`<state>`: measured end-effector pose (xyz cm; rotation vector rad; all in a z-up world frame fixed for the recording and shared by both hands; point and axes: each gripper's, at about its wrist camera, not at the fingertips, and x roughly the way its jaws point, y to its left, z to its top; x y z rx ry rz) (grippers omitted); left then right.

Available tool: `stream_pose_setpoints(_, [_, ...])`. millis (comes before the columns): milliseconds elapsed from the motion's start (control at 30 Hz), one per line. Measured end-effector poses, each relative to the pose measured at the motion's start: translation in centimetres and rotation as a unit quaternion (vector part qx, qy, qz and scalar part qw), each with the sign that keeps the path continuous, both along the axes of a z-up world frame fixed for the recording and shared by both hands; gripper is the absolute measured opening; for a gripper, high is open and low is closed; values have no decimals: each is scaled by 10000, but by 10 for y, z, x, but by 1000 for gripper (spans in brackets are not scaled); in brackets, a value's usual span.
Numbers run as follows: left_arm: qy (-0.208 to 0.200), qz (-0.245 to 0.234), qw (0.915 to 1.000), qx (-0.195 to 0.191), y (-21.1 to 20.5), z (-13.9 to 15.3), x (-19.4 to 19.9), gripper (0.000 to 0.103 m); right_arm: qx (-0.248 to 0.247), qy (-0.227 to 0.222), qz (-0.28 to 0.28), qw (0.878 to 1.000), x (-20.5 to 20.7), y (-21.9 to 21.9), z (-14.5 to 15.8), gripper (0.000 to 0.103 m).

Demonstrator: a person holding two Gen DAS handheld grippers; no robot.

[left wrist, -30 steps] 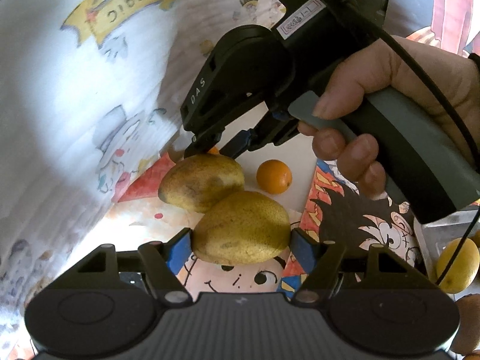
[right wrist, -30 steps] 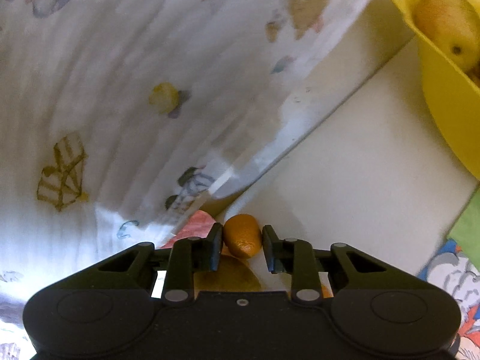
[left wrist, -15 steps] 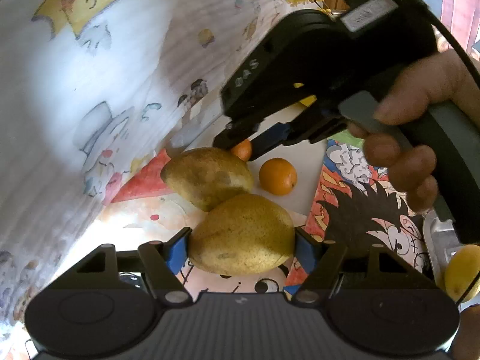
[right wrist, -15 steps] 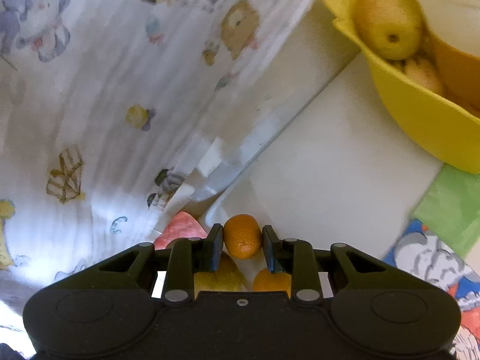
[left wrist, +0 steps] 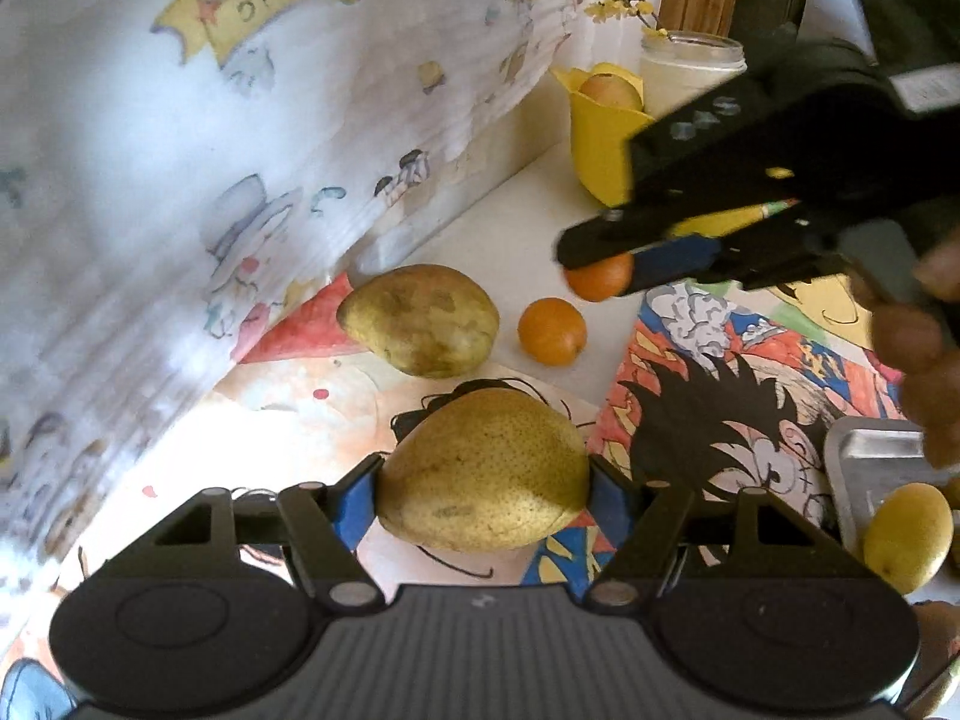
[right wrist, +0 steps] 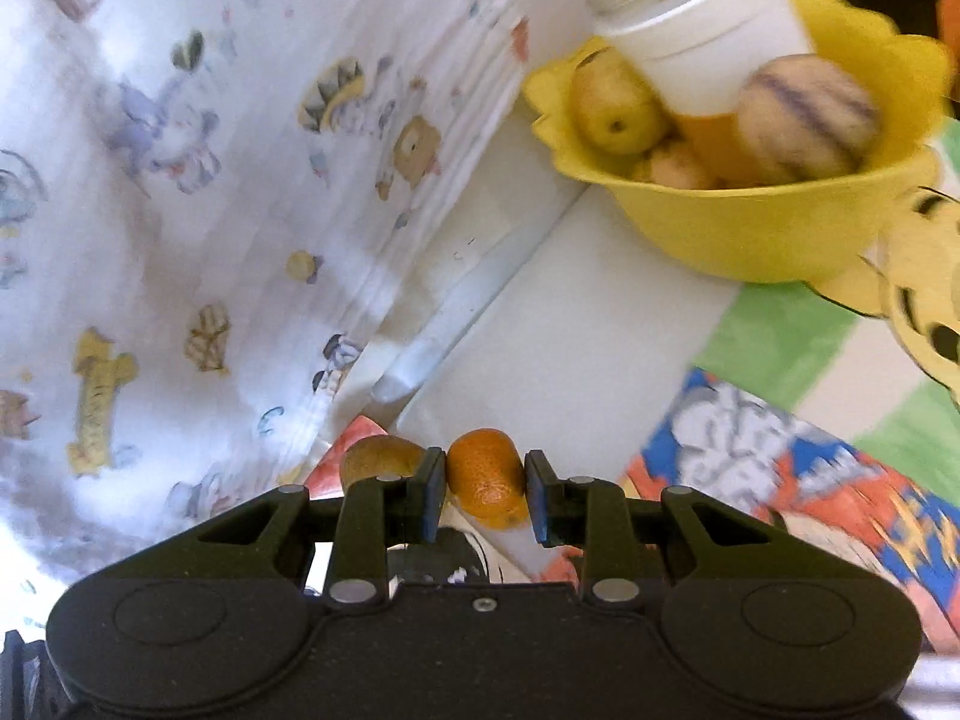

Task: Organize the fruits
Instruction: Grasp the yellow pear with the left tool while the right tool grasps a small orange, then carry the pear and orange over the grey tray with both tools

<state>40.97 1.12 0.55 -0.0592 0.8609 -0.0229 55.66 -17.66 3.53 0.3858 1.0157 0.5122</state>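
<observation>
A: Quick pass. What have your left tongs (left wrist: 483,477) got?

B: You're clamping the big speckled yellow-green pear (left wrist: 485,471) across its broad belly, blue pads pressed on both flanks. It hangs just above the cartoon-printed paper on the surface (left wrist: 528,222). Wide fruit, so the jaws sit at a middling spread.

A: And the right tongs (right wrist: 486,483)?

B: Narrow, pinching the small orange mandarin (right wrist: 487,477) on its sides. In the left view you hold it clear of the surface, over the white part, with the yellow scalloped plastic bowl (right wrist: 750,228) ahead.

A: Why that bowl?

B: My guess: you're heading there to drop it. The bowl already holds a yellowish apple-like fruit (right wrist: 618,105), a pale striped round fruit (right wrist: 807,117) and some smaller ones, so it reads as the collecting spot. A white jar (right wrist: 702,42) stands right by it, partly blocking the view.

A: What's left loose?

B: A second brownish-green pear (left wrist: 420,318) and another small orange mandarin (left wrist: 552,331) lie on the surface, near each other, not touching. A yellow lemon-like fruit (left wrist: 906,534) sits by the metal tray (left wrist: 870,456) at the right edge.

A: Risk?

B: Bowl looks crowded; place the mandarin low or it may roll off.
</observation>
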Motion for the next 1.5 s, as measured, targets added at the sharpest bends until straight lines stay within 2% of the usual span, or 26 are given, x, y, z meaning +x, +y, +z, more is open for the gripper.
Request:
stream_pose_setpoints(333, [-34,24,10000,-12,-13,20,-28,75,-44,-503,-347,9981,-67,-52,39,30])
stream_pose_setpoints(667, [-161,-188,9997,-29,-44,48,-65,75,-282,-749,-521,9954,-157,-106,55,30])
stream_pose_setpoints(867, [-123,-498,9986,-104,-73,57,-86,75,-523,-736,-692,9935,-214,-139,57,30])
stream_pose_setpoints(1133, [41,-1035,9944,-209,-112,61,-109,75,-708,-449,-1099,9904,-278,-179,46,30])
stream_pose_setpoints(1500, [312,-1613,9862,-212,-146,60,-141,75,-1130,-265,-1172,9863,-326,-198,28,30])
